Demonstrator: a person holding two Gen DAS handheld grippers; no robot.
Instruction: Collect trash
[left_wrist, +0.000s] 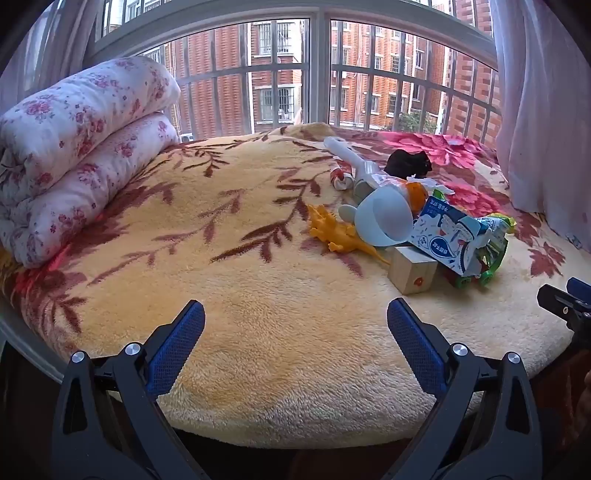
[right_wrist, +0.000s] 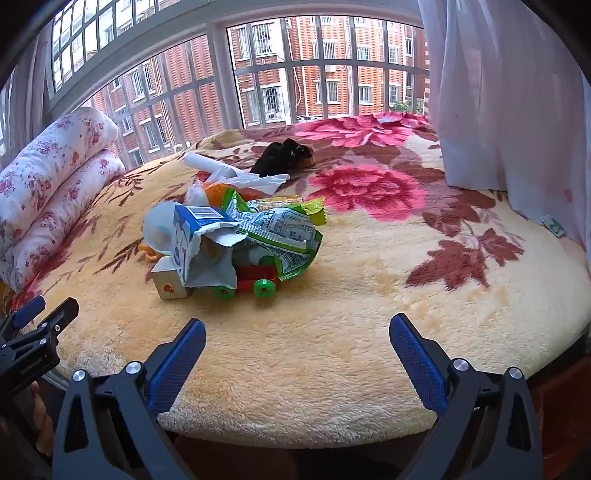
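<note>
- Hovering over a yellow floral fleece blanket (right_wrist: 332, 332) on the bed, the left gripper (left_wrist: 295, 325) and right gripper (right_wrist: 297, 341) are held with fingers spread, nothing grasped.
- Trash is heaped mid-bed: a torn blue-and-white carton (right_wrist: 195, 236) and a crumpled green snack wrapper (right_wrist: 280, 236).
- Wrappers should be pinched singly, toys left behind.
- No bin is seen; the heap's underside is hidden.

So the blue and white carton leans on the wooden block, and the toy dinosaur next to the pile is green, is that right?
Not quite. The toy dinosaur is yellow, not green, as the left wrist view shows; only the toy car's wheels are green. The rest holds: the blue and white carton leans on the wooden block.
</note>
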